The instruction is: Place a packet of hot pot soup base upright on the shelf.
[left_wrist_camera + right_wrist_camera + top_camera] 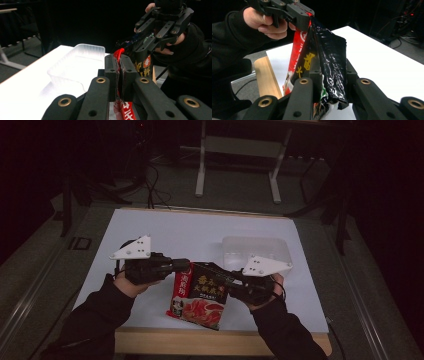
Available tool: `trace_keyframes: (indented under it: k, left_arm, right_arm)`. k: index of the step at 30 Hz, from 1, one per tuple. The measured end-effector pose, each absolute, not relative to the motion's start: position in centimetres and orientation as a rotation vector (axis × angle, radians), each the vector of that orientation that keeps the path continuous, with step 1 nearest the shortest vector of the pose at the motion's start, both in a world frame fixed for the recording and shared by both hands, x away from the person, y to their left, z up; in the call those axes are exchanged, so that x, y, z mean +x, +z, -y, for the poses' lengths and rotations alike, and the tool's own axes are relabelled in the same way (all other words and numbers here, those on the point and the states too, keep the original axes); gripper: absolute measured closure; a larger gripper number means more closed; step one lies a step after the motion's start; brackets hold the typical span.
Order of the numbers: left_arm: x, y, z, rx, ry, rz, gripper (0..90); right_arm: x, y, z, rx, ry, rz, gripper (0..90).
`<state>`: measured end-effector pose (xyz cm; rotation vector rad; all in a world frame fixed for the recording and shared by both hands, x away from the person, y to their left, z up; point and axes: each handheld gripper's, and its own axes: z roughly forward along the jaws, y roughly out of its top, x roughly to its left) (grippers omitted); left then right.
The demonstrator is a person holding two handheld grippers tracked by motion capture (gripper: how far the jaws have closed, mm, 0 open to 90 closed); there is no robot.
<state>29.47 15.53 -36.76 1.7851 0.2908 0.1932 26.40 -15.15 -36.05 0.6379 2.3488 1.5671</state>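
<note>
While both claws pinch the top edge of the instant-noodle packet (199, 295), it hangs just in front of the clear plastic tray (257, 251); left claw (119, 75) and right claw (331, 75) closed on it, likely bracing to tear it open above the white surface (165, 232).

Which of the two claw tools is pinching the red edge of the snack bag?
The left gripper: its jaws clamp the red edge of the bag. The right gripper grips the black side instead.

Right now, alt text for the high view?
Two hand-held grippers pinch a red-and-black snack bag between them above a white table: left gripper on its left edge, right gripper on its right. A clear plastic tray sits behind.
</note>
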Motion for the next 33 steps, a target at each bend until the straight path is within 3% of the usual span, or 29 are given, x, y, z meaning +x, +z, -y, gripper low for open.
trace_keyframes:
  k: [3, 5, 9, 14, 26, 33]
  left_arm:
    - [29.5, -36.5, -15.6, 1.775, 0.187, -0.286, 83.7]
    - [29.6, -36.4, -15.8, 1.758, 0.178, -0.292, 76.2]
    - [29.5, -36.4, -16.3, 1.717, 0.217, -0.326, 45.7]
    - [29.7, -37.2, -17.1, 1.711, 0.203, -0.371, 20.7]
    - [29.2, -41.2, -17.9, 1.684, 0.259, -0.459, 2.0]
    - [28.7, -44.1, -18.4, 1.733, 0.282, -0.519, 1.2]
  right_arm:
    - [26.2, -35.5, 15.1, 0.666, 1.570, -2.339, 77.0]
    - [26.1, -35.2, 15.2, 0.683, 1.580, -2.331, 77.1]
    - [25.9, -34.4, 15.4, 0.717, 1.546, -2.280, 77.1]
    - [26.3, -33.1, 16.6, 0.800, 1.525, -2.157, 77.0]
    - [28.4, -30.1, 20.3, 0.994, 1.464, -1.838, 76.7]
    - [30.1, -30.2, 21.6, 1.092, 1.439, -1.694, 76.7]
